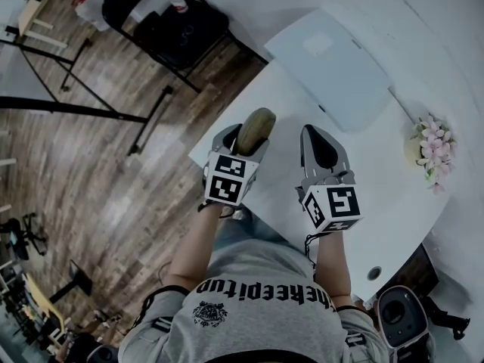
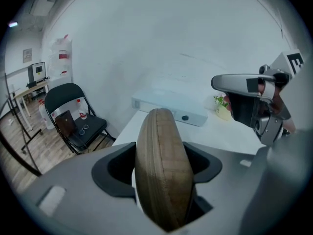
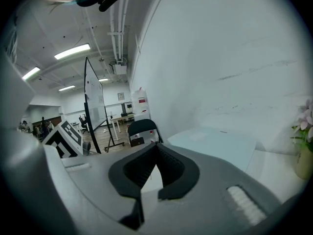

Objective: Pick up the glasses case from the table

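Observation:
The glasses case [image 1: 255, 129] is a brown oval hard case with a wood-like grain. My left gripper [image 1: 248, 131] is shut on it and holds it on edge above the white table [image 1: 378, 203]. In the left gripper view the case [image 2: 164, 170] fills the space between the dark pads [image 2: 115, 168], which press on both of its sides. My right gripper [image 1: 321, 141] hovers beside it to the right, shut with nothing in it. Its jaw tips meet in the right gripper view [image 3: 155, 148], and it also shows in the left gripper view [image 2: 244, 89].
A flat white box [image 1: 333, 66] lies at the table's far side. A small pot of pink flowers [image 1: 432, 150] stands at the right edge. A black folding chair [image 1: 174, 21] with items on its seat stands on the wooden floor beyond the table's left corner.

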`<state>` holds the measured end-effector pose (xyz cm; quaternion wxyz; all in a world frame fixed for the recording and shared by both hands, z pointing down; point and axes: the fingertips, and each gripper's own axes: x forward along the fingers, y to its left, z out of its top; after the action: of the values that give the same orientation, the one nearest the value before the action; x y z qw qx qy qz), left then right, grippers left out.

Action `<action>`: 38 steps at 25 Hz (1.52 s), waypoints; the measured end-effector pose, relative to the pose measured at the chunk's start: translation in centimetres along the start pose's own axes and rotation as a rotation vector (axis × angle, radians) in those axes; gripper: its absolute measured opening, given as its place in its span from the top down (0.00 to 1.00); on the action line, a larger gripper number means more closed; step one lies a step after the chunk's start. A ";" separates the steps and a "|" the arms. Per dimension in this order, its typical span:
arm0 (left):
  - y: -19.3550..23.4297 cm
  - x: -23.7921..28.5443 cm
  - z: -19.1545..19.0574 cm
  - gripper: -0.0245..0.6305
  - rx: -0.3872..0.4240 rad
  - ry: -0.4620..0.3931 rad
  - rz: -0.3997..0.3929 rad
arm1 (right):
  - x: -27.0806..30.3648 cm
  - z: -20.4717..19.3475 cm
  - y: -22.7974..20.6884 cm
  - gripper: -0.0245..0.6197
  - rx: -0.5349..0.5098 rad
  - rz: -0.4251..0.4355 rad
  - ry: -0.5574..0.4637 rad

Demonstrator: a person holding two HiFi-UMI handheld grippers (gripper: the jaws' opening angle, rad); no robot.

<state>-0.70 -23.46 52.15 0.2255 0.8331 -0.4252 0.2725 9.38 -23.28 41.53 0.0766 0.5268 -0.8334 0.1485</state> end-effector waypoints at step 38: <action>-1.3 -15.3 3.1 0.50 -0.046 -0.418 0.030 | -8.3 1.7 6.7 0.96 -0.103 -0.027 -0.117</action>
<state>-6.33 -15.70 39.75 0.1470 0.8597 -0.4813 0.0872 7.01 -14.11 36.43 0.0566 0.5410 -0.8359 0.0733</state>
